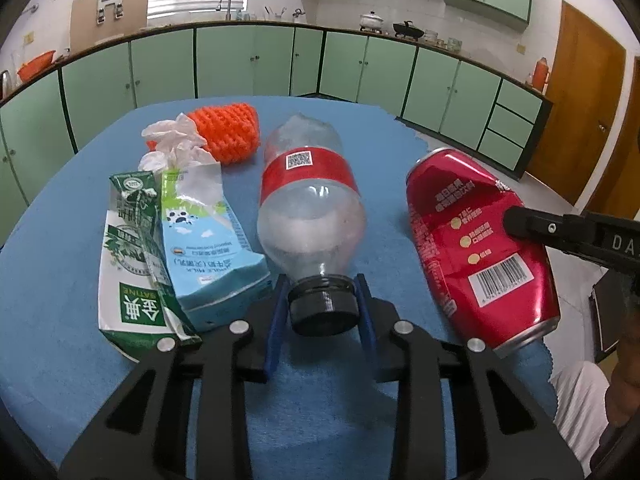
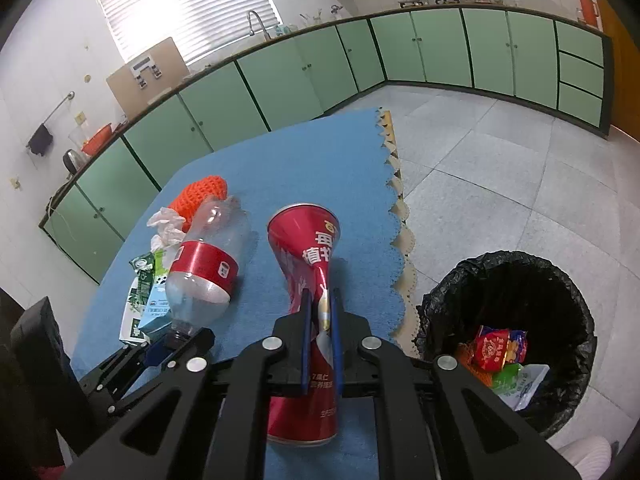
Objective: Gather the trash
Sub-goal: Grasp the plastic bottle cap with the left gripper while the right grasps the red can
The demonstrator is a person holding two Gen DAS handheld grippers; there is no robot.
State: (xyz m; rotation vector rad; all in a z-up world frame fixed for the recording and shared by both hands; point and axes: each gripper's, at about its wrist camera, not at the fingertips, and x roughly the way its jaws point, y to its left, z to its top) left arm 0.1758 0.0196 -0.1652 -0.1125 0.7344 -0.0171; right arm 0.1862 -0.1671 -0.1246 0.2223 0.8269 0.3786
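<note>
A clear plastic bottle [image 1: 310, 208] with a red label lies on the blue tablecloth [image 1: 60, 280], its black cap [image 1: 323, 306] between the blue fingers of my left gripper [image 1: 323, 294], which close on it. My right gripper [image 2: 320, 300] is shut on a red can [image 2: 306, 264], crushing its middle flat; the can [image 1: 480, 248] also shows in the left wrist view. Two milk cartons [image 1: 176, 252], a white tissue [image 1: 176, 140] and an orange foam net [image 1: 228, 132] lie left of the bottle.
A bin with a black liner [image 2: 508, 280] stands on the tiled floor right of the table, with wrappers inside. The table's right edge [image 2: 400, 216] has a scalloped trim. Green kitchen cabinets [image 1: 240, 64] line the far walls.
</note>
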